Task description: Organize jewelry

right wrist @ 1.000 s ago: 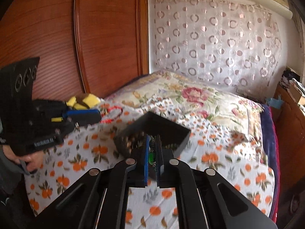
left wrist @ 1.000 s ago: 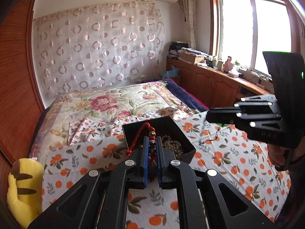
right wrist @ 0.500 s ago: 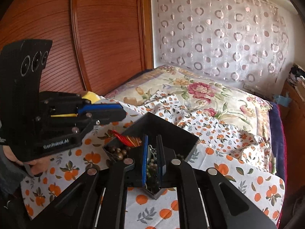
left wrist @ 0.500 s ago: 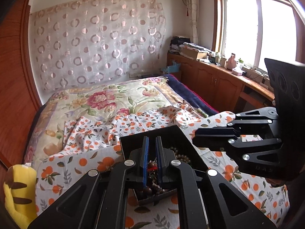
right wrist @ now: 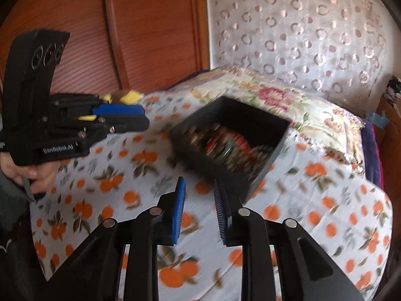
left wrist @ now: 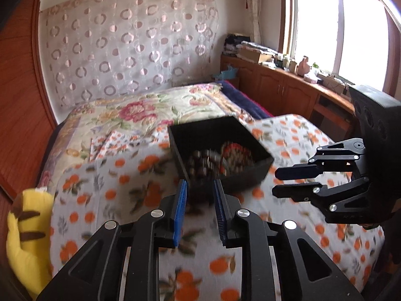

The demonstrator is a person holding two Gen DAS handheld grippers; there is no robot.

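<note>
The box [left wrist: 253,175] sits on the bed [left wrist: 125,190], with beaded jewelry [left wrist: 215,158] lying inside it. A plush toy [left wrist: 25,238] lies at the bed's left edge, and a curtain [left wrist: 125,42] hangs behind the bed. Cabinets [left wrist: 280,90] stand to the bed's right, below the window [left wrist: 338,25].

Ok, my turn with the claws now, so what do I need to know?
Left claw: jaws opening, nothing between them.
Right claw: jaws opening, nothing between them either.
Both hang just short of the black box on the orange-print sheet.
Done: beads and a red cord piece lie heaped in the box; the blur hides how many.
Left: no other jewelry shows on the sheet, so check around before calling it finished.
</note>
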